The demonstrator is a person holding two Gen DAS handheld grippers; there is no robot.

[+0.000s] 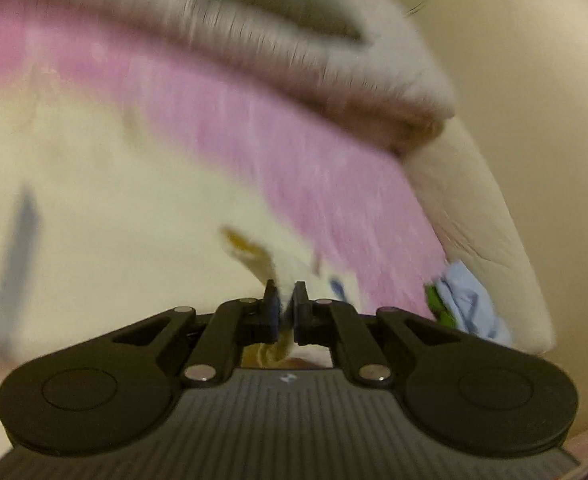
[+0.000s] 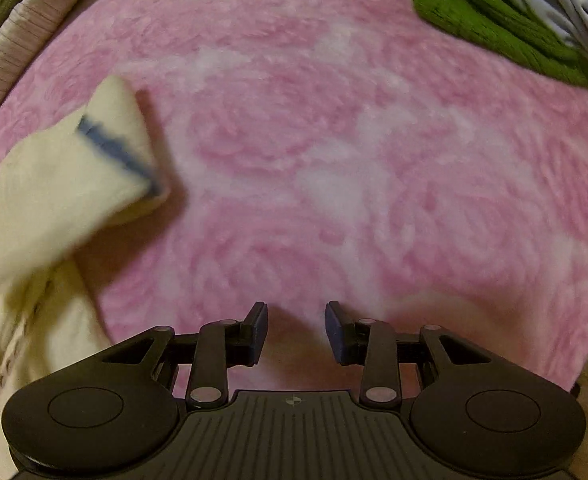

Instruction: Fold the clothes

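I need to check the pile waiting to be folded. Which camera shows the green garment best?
The right wrist view: the green garment lies sharp and large, top right on the pink blanket. The blurred left wrist view shows only a green sliver.

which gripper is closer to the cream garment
Left. The left gripper is clamped on the cream garment; the right gripper hangs open over the pink blanket, garment off to its left.
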